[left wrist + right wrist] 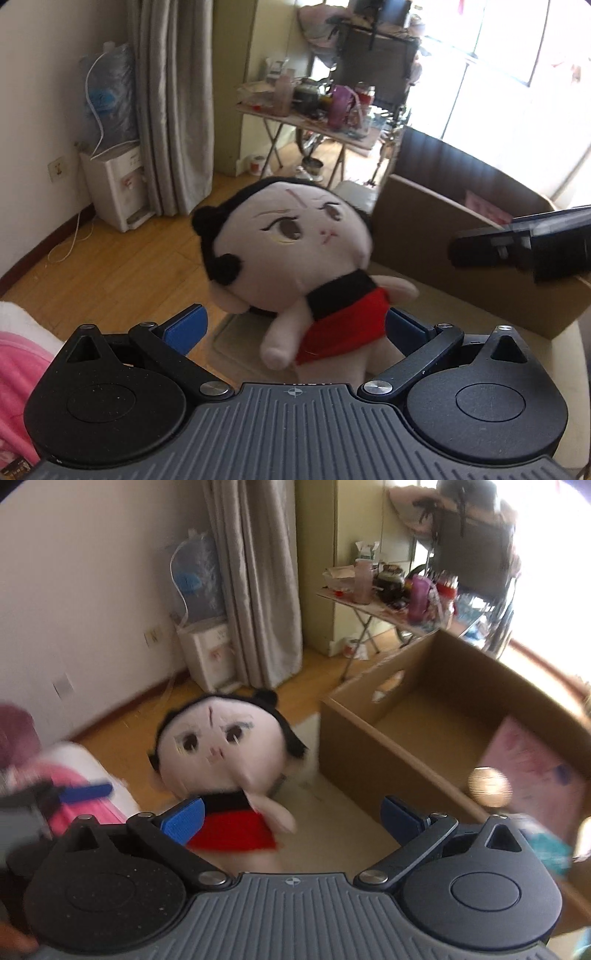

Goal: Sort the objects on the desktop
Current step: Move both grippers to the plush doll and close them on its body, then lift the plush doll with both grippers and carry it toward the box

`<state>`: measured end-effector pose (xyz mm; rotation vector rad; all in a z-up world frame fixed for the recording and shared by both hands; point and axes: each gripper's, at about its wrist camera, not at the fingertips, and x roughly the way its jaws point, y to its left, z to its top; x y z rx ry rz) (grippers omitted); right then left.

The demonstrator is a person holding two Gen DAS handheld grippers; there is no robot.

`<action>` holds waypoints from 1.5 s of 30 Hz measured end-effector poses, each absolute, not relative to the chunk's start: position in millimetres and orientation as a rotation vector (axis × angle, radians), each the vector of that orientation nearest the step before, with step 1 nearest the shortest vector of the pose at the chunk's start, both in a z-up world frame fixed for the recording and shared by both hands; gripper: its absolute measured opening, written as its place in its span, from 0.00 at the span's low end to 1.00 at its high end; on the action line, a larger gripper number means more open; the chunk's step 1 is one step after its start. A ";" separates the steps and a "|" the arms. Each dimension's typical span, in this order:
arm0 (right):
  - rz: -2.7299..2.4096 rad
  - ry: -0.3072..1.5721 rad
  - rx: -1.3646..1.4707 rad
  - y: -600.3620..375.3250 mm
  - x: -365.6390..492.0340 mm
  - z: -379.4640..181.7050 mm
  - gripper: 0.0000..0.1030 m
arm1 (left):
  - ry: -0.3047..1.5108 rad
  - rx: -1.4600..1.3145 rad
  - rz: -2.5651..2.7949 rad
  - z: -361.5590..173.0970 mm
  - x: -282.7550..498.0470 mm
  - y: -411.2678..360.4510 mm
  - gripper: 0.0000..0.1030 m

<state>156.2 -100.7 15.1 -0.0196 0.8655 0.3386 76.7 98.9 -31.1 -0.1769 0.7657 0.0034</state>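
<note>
Left gripper (pixel 295 328): ribbed grey plastic body, two round black hubs, black link arms, blue ridged finger pads (pixel 190 325). Jaws wide apart, the doll's red skirt between the pads; contact with the right pad not clear, left pad standing free.

Right gripper (pixel 293 818): same build, blue ribbed pads (pixel 183 818). Jaws spread wide, nothing gripped; doll's skirt just beside the left pad, bare pale surface between the fingers. Also visible as a dark blurred shape at the right edge of the left wrist view (pixel 524 243).

Plush doll (pixel 295 251): soft fleece, big rounded cream head, black felt hair with two round buns, stitched brown eyes, thin red mark on forehead, black collar, red skirt, stubby cream arms and legs. Upright on the pale table (pixel 461 314), just left of the box.

Cardboard box (pixel 369 746): brown, rectangular, open top, oval hand-hole in one end wall. Standing on the table beside the doll. Inside: flat pink card or booklet (pixel 532 771) leaning at the near corner.

Pink and white soft cloth (pixel 18 354): at the left edge, fuzzy.

Floor (pixel 122 258): glossy orange-brown wood planks.

Water dispenser (pixel 114 184): white boxy cabinet, blue-tinted bottle on top, against white wall.

Curtain (pixel 173 103): grey, long vertical folds.

Folding table (pixel 306 122): thin metal crossed legs, top crowded with jars and bottles, purple one among them.
</note>
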 end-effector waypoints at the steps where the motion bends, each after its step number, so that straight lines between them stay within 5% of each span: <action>1: 0.354 0.870 0.024 -100.0 163.9 11.6 1.00 | 0.774 -0.192 0.011 -33.5 79.4 103.4 1.00; 18: 0.498 1.172 0.428 -87.2 238.5 -62.2 1.00 | 0.951 -0.342 -0.156 -72.6 114.5 115.3 1.00; 45: 0.490 1.312 0.573 -161.1 166.4 -48.7 1.00 | 0.962 -0.216 -0.389 -50.9 63.7 52.2 1.00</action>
